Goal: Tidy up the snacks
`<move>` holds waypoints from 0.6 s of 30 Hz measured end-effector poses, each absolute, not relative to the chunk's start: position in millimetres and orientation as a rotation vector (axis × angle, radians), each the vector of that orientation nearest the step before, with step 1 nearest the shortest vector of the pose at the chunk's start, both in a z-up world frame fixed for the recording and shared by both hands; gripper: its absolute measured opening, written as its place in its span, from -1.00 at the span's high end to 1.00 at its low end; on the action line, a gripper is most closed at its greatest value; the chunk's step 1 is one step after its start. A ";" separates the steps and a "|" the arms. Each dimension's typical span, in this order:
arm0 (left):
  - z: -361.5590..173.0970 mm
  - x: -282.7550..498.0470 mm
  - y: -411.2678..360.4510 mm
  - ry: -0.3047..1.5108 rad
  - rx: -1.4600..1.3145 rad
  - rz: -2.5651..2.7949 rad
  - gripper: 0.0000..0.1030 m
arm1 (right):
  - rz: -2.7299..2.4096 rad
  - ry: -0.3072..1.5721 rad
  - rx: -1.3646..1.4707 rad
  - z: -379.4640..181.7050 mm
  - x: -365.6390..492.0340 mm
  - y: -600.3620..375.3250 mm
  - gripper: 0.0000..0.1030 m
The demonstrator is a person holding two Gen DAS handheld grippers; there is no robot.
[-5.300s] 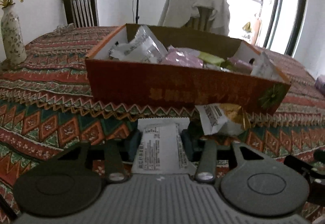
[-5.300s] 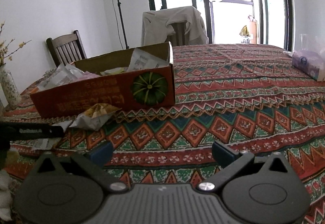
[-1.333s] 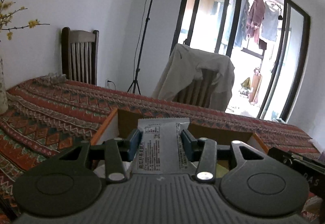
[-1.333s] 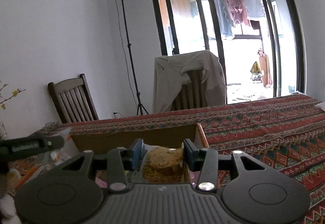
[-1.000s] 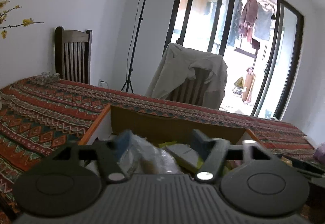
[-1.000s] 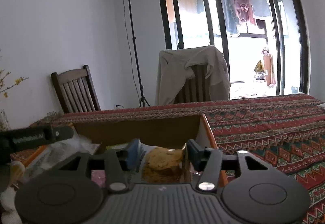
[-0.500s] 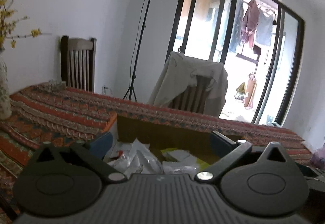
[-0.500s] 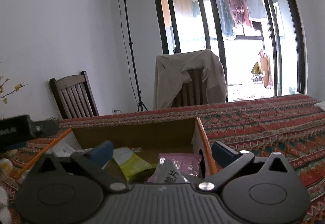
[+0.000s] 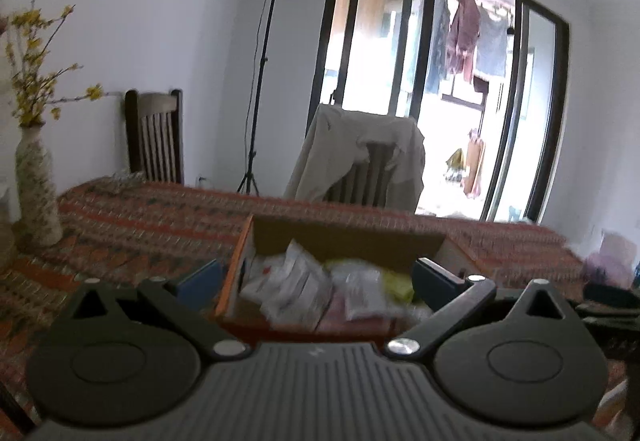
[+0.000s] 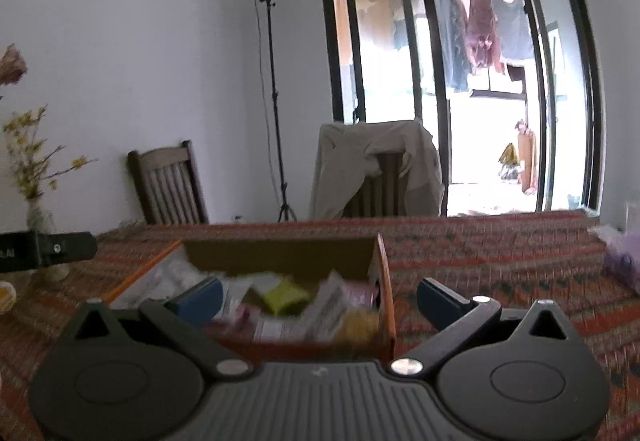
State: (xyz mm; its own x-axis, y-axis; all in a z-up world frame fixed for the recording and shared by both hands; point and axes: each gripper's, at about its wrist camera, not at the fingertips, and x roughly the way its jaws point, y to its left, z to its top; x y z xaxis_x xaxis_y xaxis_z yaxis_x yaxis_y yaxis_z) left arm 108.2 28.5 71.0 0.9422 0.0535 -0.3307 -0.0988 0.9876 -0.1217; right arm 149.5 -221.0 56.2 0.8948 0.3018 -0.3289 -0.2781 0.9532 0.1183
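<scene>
We are holding the left hand-held gripper (image 9: 316, 275) with its jaws spread wide and nothing between them, and the right hand-held gripper (image 10: 318, 295) is standing just as wide and just as empty. Both are pointing slightly downward at the cardboard box (image 9: 348, 237), which is sitting on the worktop (image 9: 132, 217) straight ahead and a little below us. The snack packets (image 9: 296, 283) are lying heaped inside it, white, yellow and pink ones overlapping. The box's long axis is running across our view. The left gripper is facing the box's left end, the right one its right end, so neither looks clearly nearer. No loose packet is showing on the cloth, though the gripper bodies are hiding the nearest part.
</scene>
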 end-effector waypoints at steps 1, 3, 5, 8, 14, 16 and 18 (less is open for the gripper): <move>64.8 101.7 30.0 0.351 -0.134 0.085 -1.00 | 0.297 0.363 0.066 51.4 143.4 -222.8 -1.00; 52.5 89.7 31.9 0.388 -0.128 0.085 -1.00 | 0.293 0.398 0.065 40.5 132.6 -226.9 -1.00; 39.5 77.4 32.5 0.427 -0.123 0.085 -1.00 | 0.285 0.435 0.069 29.3 123.1 -230.4 -1.00; 22.9 63.5 32.7 0.482 -0.118 0.072 -1.00 | 0.275 0.479 0.073 14.3 110.4 -234.3 -1.00; 2.7 39.6 25.4 0.528 -0.122 0.042 -1.00 | 0.267 0.522 0.079 -1.4 90.6 -237.9 -1.00; 0.0 34.9 21.6 0.532 -0.117 0.042 -1.00 | 0.265 0.527 0.086 -3.0 85.2 -238.9 -1.00; -1.4 29.9 17.9 0.529 -0.110 0.038 -1.00 | 0.271 0.523 0.085 -3.3 78.2 -238.0 -1.00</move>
